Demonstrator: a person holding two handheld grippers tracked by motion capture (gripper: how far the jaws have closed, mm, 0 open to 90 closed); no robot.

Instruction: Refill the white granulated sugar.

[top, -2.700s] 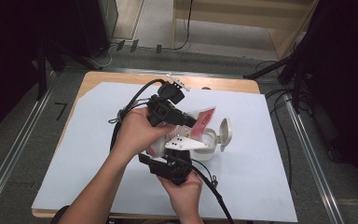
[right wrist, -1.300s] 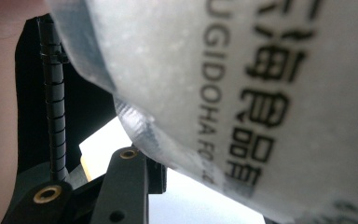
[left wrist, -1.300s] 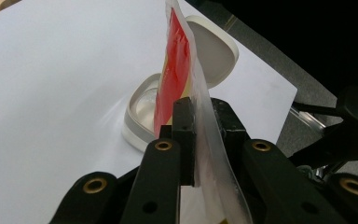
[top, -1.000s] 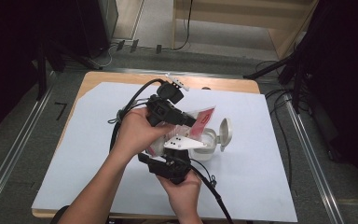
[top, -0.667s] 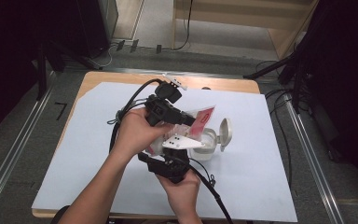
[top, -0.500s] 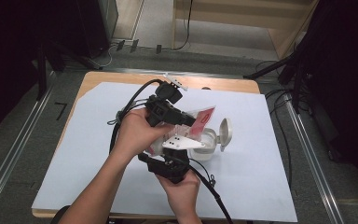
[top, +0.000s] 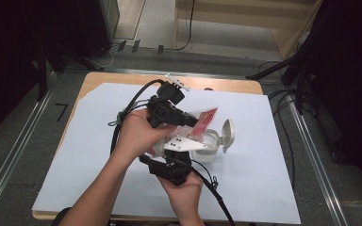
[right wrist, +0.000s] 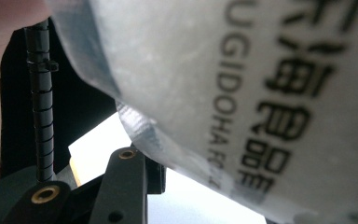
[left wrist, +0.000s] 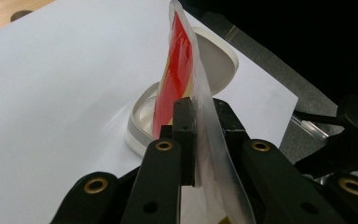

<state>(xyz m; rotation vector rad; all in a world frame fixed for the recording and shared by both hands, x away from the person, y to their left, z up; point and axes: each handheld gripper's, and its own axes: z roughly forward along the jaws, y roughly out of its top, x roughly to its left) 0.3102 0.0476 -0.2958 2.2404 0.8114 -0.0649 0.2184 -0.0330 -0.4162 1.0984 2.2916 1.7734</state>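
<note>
High view: person at table covered with white sheet point(top: 99, 155). Left gripper point(top: 188, 118) held up over table middle, jaws pinched on a clear pouch point(top: 205, 120) with red print, which sticks out toward the right, above a white round container point(top: 207, 147). The container's hinged lid point(top: 227, 135) stands open on its right side. Right gripper point(top: 169, 151) sits just below the left one, near the person's side, grey three-cornered plate on top, cable point(top: 212, 193) trailing down toward table edge. Its tips are against the lower part of the pouch; jaw gap hidden here.

Left gripper view: left gripper point(left wrist: 198, 135) jaws nearly shut, pads clamped on the pouch point(left wrist: 186, 74) edge. Pouch stands upright between the pads, red part up, clear film running down past the jaws. White container point(left wrist: 142, 119) on the sheet right behind it, lid point(left wrist: 216, 58) tipped back.

Right gripper view: pouch point(right wrist: 242, 93) very close up, frosted film with dark printed letters, lying across the top of the jaws. One black jaw shows low in the picture, against the film; other jaw covered by pouch. Can't tell if jaws squeeze it or just touch. Ribbed cable point(right wrist: 42, 102) at left.
</note>
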